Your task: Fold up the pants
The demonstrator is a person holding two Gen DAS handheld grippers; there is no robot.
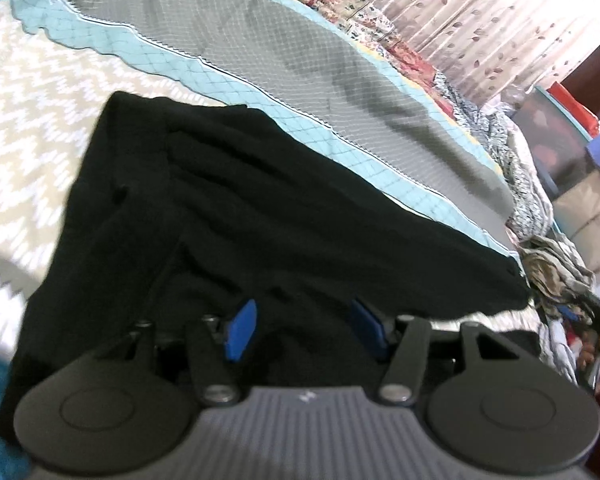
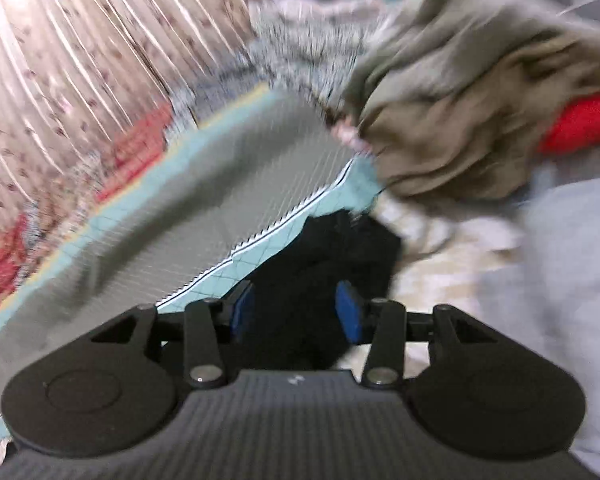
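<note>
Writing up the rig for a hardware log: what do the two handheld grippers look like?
Left gripper and right gripper match: ribbed dark grey body with a small pale logo, two round black discs, black link arms on silver pivots, blue pads on the fingers. No cables visible.

Both wrist cams close, low; share black pants.

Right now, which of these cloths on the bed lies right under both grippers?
The black pants, plain and dark. The grey quilt with the teal border lies beyond them, and the crumpled tan garment sits off to the side.
</note>
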